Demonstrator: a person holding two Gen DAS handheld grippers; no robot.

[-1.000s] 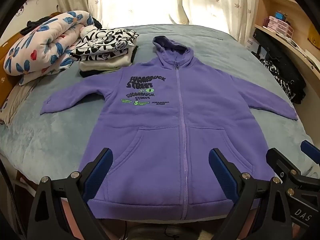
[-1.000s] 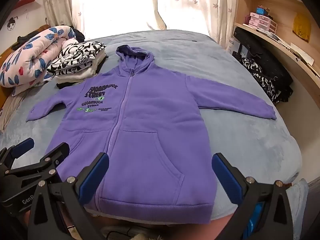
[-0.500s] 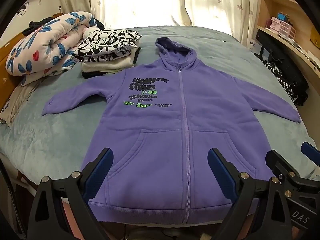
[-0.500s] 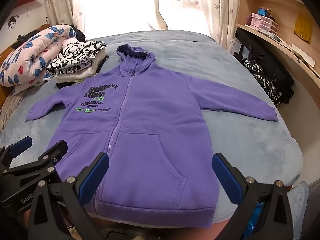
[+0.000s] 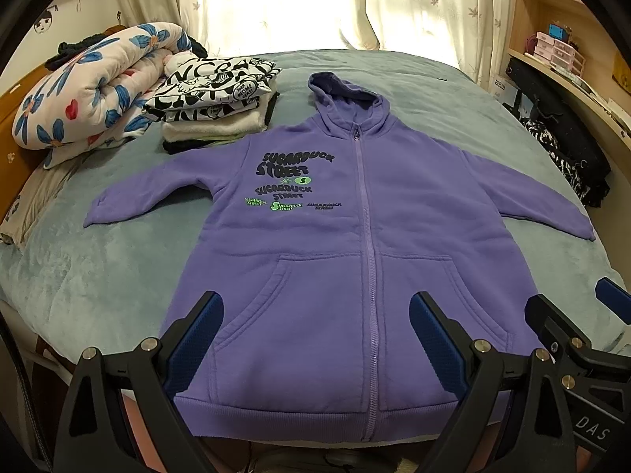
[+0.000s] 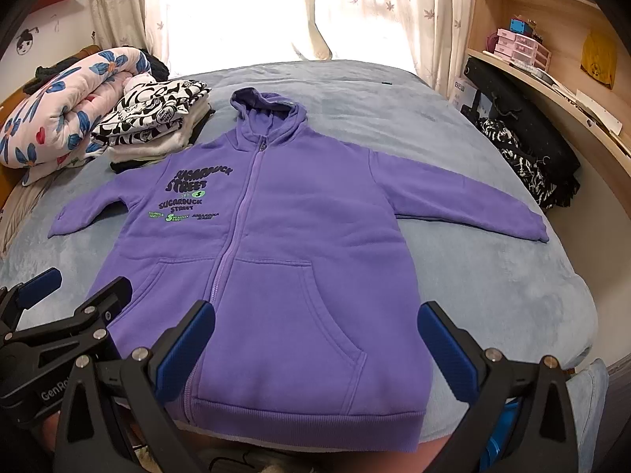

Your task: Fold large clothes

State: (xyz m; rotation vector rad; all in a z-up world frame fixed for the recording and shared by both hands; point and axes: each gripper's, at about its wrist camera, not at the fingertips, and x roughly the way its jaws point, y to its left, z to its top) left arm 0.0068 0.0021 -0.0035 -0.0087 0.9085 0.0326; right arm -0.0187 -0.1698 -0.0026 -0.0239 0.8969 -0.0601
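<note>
Purple hoodie (image 5: 355,260): spread flat and face-up on the grey-blue bed (image 5: 98,276), zip closed, hood pointing toward the window, both sleeves stretched out to the sides, hem at the near edge of the mattress.
Change: over the last second the garment has slid lower in both views while its own lay hasn't altered at all, so the cameras are shifting, not the cloth. I read it as both tools rising or tipping a little for a better look.
Left gripper (image 5: 315,339): fingers spread wide, nothing between the blue pads, hovering over the hem on the left-pocket side.
Right gripper (image 6: 315,347): also gaping, empty, poised over the right pocket and the hem corner; its tip shows at the edge of the left view too.
Contact: none visible, both pairs of pads look clear of the fabric.
Stage: folding hasn't started; no sleeve or side panel has been turned in yet.
Next call: likely a sleeve or side edge gets pinched and brought across the zip.
Neighbours: folded stack of clothes (image 5: 215,98) and rolled floral quilt (image 5: 86,90) sit near the left sleeve, apart from it.
</note>
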